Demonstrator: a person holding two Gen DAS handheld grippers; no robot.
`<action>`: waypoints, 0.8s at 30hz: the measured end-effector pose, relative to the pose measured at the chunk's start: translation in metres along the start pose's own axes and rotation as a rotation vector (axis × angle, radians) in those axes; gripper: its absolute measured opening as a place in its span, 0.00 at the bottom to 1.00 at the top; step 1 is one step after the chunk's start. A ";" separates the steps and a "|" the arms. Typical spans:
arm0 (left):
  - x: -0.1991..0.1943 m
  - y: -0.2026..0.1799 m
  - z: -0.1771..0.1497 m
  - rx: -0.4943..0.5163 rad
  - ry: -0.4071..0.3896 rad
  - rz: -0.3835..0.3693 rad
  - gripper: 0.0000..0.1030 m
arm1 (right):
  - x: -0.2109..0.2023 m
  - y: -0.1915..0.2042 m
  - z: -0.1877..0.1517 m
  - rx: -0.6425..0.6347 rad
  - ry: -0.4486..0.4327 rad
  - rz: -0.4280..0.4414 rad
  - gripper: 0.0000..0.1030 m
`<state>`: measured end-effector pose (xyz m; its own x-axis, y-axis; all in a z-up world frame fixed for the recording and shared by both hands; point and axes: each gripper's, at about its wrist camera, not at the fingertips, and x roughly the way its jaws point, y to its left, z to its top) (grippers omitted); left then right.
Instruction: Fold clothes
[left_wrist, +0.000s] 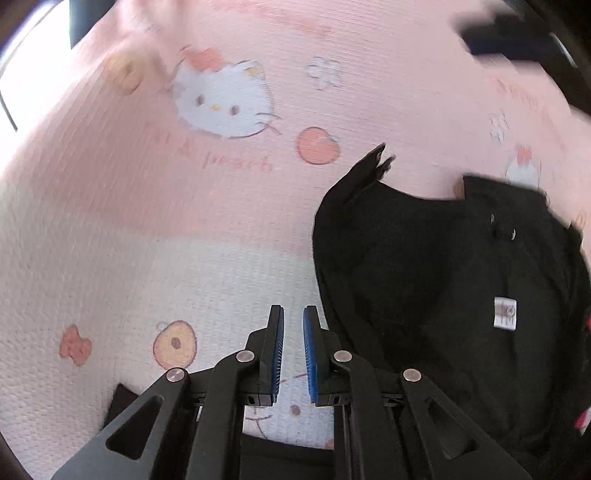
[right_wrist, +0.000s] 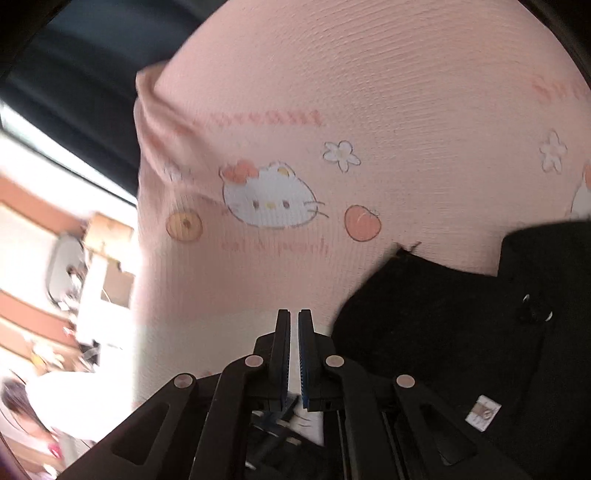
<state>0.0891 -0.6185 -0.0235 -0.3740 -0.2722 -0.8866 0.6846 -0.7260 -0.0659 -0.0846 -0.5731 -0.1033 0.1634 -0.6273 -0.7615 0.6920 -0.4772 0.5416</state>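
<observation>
A black garment (left_wrist: 443, 295) with a small white label (left_wrist: 505, 312) lies crumpled on a pink and white cartoon-cat bedsheet (left_wrist: 166, 192). My left gripper (left_wrist: 293, 321) hovers over the sheet just left of the garment's edge. Its blue pads (left_wrist: 308, 347) stand a narrow slit apart with only sheet showing between them. In the right wrist view the same garment (right_wrist: 443, 332) fills the lower right. The right gripper (right_wrist: 294, 325) is shut with nothing in it, over the sheet (right_wrist: 351, 92) at the garment's left edge. Both views are motion-blurred.
The sheet's edge (right_wrist: 142, 221) runs down the left of the right wrist view. Beyond it lies a blurred room with cardboard boxes (right_wrist: 107, 236) and clutter. A dark blurred object (left_wrist: 502, 37) sits at the far top right of the left wrist view.
</observation>
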 end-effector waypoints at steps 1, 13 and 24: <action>-0.002 0.008 0.000 -0.030 -0.005 -0.053 0.09 | 0.001 -0.001 -0.004 -0.021 0.006 -0.032 0.03; 0.026 -0.004 0.040 0.053 0.083 -0.356 0.73 | -0.026 -0.102 -0.057 0.077 0.004 -0.211 0.53; 0.129 0.002 0.097 0.030 0.186 -0.401 0.73 | -0.023 -0.201 -0.086 0.265 -0.051 -0.373 0.55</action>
<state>-0.0183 -0.7164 -0.0933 -0.4857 0.1512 -0.8609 0.4886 -0.7697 -0.4108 -0.1672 -0.4091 -0.2253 -0.1016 -0.4092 -0.9068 0.4922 -0.8128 0.3116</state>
